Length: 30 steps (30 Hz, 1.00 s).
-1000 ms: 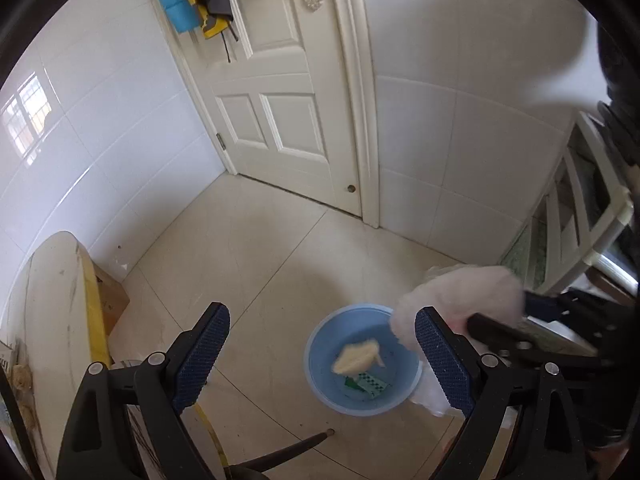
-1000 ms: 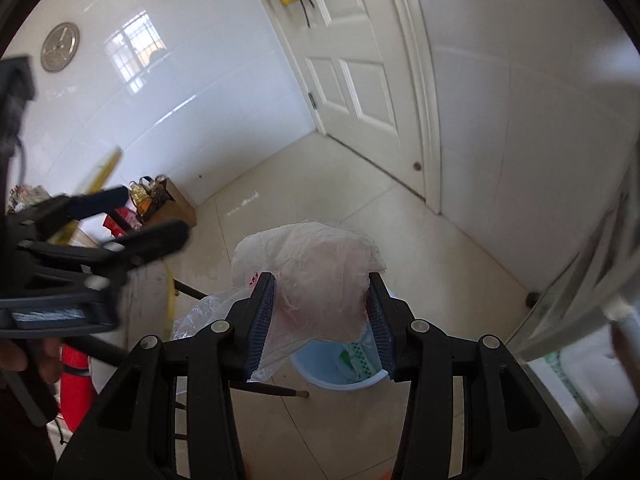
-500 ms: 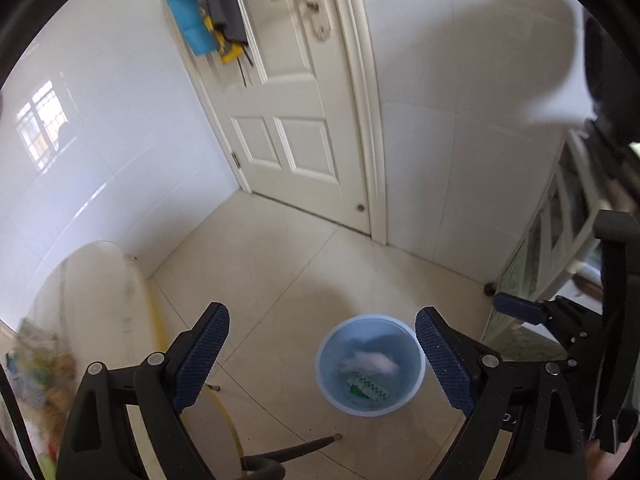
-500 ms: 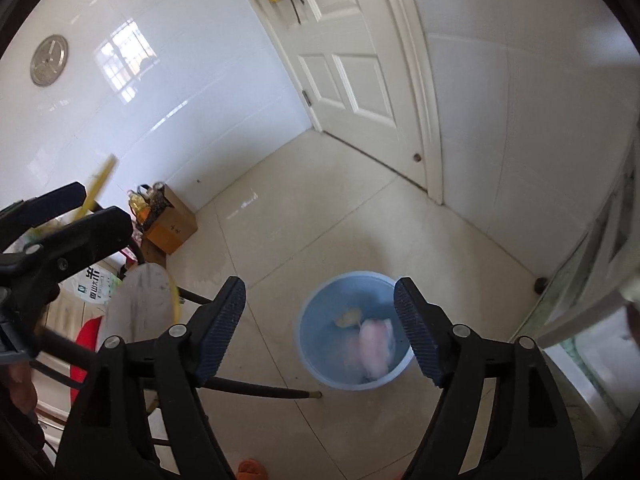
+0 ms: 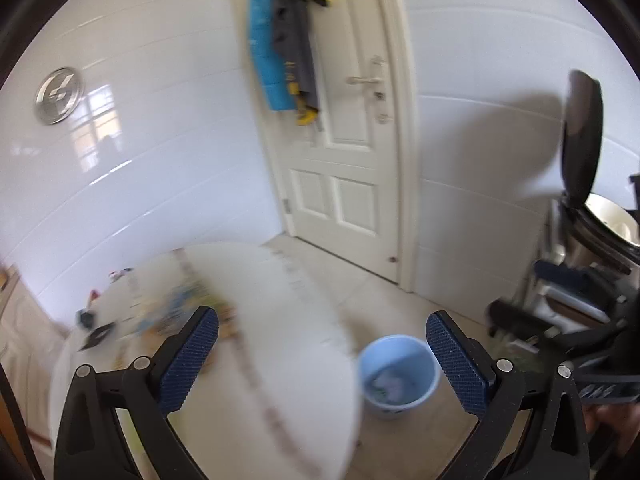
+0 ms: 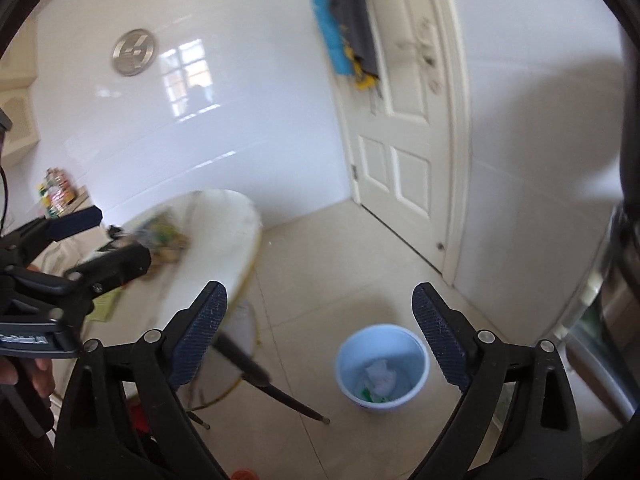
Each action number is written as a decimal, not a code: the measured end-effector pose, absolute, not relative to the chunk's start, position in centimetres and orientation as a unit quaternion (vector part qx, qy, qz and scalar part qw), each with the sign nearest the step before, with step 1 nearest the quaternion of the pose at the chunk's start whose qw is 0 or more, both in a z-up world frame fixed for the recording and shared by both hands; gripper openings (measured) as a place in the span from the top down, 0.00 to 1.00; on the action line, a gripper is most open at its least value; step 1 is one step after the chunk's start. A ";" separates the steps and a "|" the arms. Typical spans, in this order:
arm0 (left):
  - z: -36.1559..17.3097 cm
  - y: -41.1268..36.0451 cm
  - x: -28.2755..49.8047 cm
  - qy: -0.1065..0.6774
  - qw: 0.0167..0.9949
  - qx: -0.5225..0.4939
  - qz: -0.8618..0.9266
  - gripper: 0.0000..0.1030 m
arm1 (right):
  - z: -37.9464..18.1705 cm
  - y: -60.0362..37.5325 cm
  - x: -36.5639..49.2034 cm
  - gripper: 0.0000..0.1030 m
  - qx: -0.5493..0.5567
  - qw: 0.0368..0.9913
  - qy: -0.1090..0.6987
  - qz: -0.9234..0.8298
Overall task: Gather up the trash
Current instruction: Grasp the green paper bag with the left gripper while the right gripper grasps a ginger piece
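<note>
A light blue bin (image 6: 382,366) stands on the tiled floor and holds a crumpled pale plastic bag (image 6: 380,374) with green scraps. It also shows in the left wrist view (image 5: 398,372). My right gripper (image 6: 320,334) is open and empty, high above the floor, left of the bin. My left gripper (image 5: 322,354) is open and empty over the edge of the white round table (image 5: 280,320). Blurred litter (image 5: 168,312) lies on the table's far left side. The left gripper also shows in the right wrist view (image 6: 100,240).
A white door (image 6: 404,160) with hanging blue and grey clothes stands at the back. A dark chair leg (image 6: 276,390) slants across the floor left of the bin. A steel pot with raised lid (image 5: 588,208) sits at the right. A clock (image 6: 134,52) hangs on the tiled wall.
My right gripper opened and let the plastic bag fall into the bin. Both grippers then rose and swung left, bringing the table into view.
</note>
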<state>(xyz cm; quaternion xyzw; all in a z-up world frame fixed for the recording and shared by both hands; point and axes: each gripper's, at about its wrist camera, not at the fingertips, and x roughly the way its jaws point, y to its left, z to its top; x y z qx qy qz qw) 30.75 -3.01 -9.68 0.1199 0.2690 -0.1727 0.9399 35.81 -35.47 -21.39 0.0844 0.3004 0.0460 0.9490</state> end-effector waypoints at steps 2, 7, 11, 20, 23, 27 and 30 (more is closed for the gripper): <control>-9.9 0.7 29.9 0.272 0.944 0.110 -0.148 0.00 | -20.2 -33.1 35.4 0.07 0.076 0.951 0.293 0.057; -12.5 7.7 29.9 0.306 0.943 0.090 -0.094 0.01 | -19.2 -26.6 36.2 0.07 0.048 0.949 0.295 0.096; -15.5 11.4 31.4 0.349 0.933 0.068 -0.051 0.01 | -20.6 -22.4 37.9 0.07 0.030 0.938 0.321 0.130; -19.7 12.9 35.3 0.409 0.911 0.048 -0.032 0.01 | -24.7 -16.9 42.1 0.07 -0.005 0.910 0.380 0.167; -19.7 13.3 38.8 0.420 0.906 0.043 -0.033 0.01 | -25.6 -16.4 43.3 0.07 -0.010 0.906 0.389 0.168; -19.9 13.4 40.4 0.423 0.904 0.037 -0.044 0.02 | -26.3 -15.7 45.1 0.07 -0.017 0.901 0.399 0.169; -20.2 13.9 41.9 0.430 0.900 0.030 -0.060 0.18 | -26.9 -14.6 46.7 0.07 -0.026 0.896 0.407 0.174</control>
